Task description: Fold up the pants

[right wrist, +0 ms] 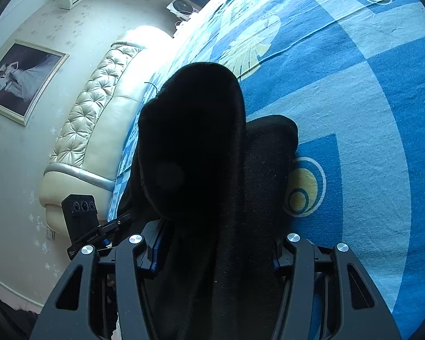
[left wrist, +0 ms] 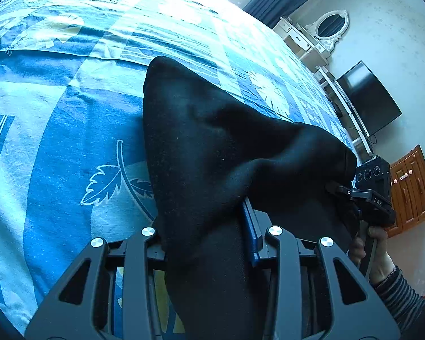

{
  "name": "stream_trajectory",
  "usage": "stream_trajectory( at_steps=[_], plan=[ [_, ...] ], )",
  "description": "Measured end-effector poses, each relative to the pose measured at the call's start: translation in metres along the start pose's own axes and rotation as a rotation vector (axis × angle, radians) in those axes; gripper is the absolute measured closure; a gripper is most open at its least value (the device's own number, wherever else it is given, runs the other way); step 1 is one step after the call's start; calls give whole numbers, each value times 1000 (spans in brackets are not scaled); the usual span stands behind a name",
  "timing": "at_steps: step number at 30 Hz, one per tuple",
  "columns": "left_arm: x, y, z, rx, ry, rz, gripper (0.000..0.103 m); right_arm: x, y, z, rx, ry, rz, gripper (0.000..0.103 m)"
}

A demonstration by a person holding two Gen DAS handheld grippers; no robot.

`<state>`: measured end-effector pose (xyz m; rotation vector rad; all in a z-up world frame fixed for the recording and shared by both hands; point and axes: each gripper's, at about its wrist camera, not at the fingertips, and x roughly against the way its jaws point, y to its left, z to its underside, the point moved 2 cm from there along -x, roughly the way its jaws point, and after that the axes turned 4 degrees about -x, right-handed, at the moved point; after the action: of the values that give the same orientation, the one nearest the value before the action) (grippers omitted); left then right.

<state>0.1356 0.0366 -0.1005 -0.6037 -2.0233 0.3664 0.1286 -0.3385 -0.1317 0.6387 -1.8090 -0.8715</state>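
The black pants [left wrist: 201, 141] hang in a thick fold over the blue patterned bed sheet [left wrist: 56, 141]. My left gripper [left wrist: 206, 229] is shut on one bunch of the cloth, which covers its fingertips; only a blue pad [left wrist: 250, 226] shows. From there the cloth stretches right to my right gripper [left wrist: 351, 192], held by a hand in a striped sleeve. In the right wrist view the pants [right wrist: 201, 147] fill the space between the jaws of my right gripper [right wrist: 215, 243], which is shut on them. My left gripper [right wrist: 110, 226] shows at the lower left, at the cloth's edge.
The bed sheet [right wrist: 354, 113] spreads wide under both grippers. A tufted cream headboard [right wrist: 93, 113] and a framed picture [right wrist: 19, 79] stand on one side. A dark television [left wrist: 368, 99], a white dresser with mirror [left wrist: 325, 28] and a wooden cabinet [left wrist: 410, 189] line the other wall.
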Motion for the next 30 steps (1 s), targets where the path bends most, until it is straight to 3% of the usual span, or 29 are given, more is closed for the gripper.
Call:
stream_trajectory(
  at_steps=[30],
  plan=[
    [-1,3,2,-3,-11,18,65,-3,2,0,2,-14,-22,49]
  ],
)
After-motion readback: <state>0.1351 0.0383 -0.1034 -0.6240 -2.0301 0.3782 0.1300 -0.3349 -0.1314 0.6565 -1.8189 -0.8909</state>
